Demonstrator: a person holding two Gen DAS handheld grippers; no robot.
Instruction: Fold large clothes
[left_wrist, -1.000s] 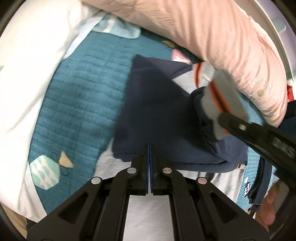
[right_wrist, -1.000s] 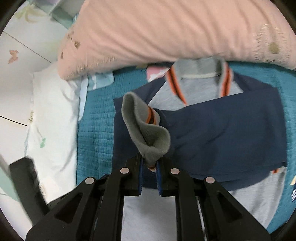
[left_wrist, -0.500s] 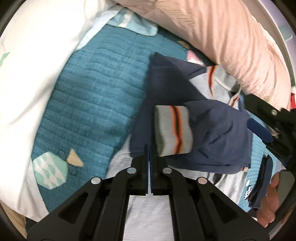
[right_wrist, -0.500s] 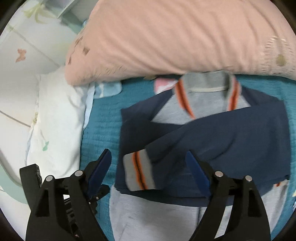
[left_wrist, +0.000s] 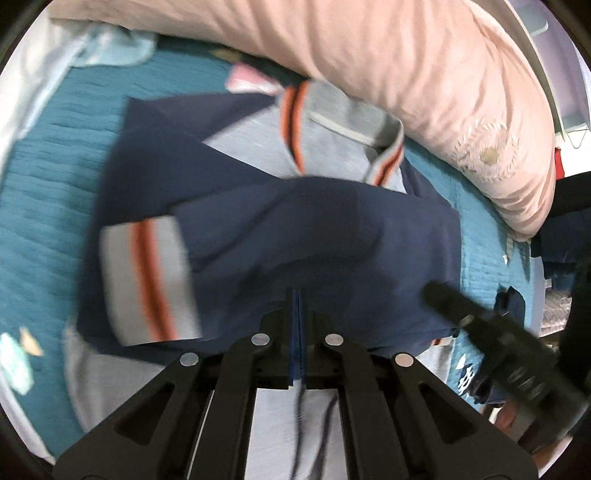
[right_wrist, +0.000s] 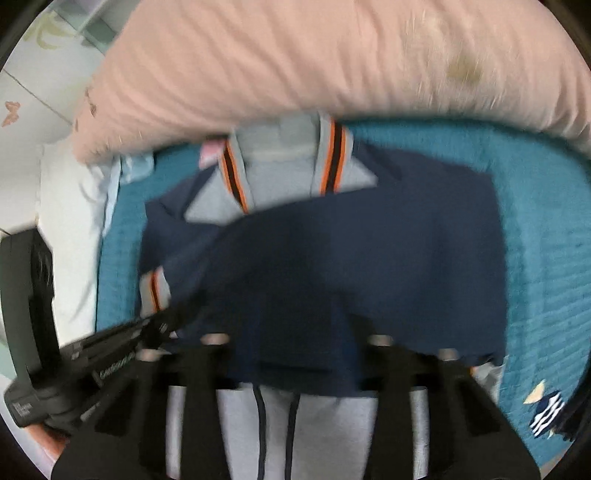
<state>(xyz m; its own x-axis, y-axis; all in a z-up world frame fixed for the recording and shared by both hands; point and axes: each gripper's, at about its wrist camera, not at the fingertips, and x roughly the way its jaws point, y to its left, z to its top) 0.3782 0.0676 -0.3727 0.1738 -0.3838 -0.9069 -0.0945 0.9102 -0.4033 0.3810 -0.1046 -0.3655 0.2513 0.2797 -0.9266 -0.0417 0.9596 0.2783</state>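
The sweatshirt (right_wrist: 332, 266), navy with a grey body and orange-striped collar, lies flat on the teal quilt (right_wrist: 535, 221) in the middle of both views, its collar just under the pink pillow (right_wrist: 295, 66) across the top. A second ago the right gripper (right_wrist: 295, 354) held the grey, orange-banded cuff (left_wrist: 147, 280) pinched and raised; now the cuff rests on the garment at the left of the left wrist view, the navy sleeve laid across the chest. The right jaws sprang wide to drop it and have just been closing again; here they look part open, though blur hides them, and nothing is gripped between them. The left gripper (left_wrist: 297, 314) at bottom centre has its jaws pressed together, empty, above the navy fabric. I judge the sleeve fold done, so the lower hem, near the drawstrings, is likely next. No containers show; the bed carries only the garment and bedding.
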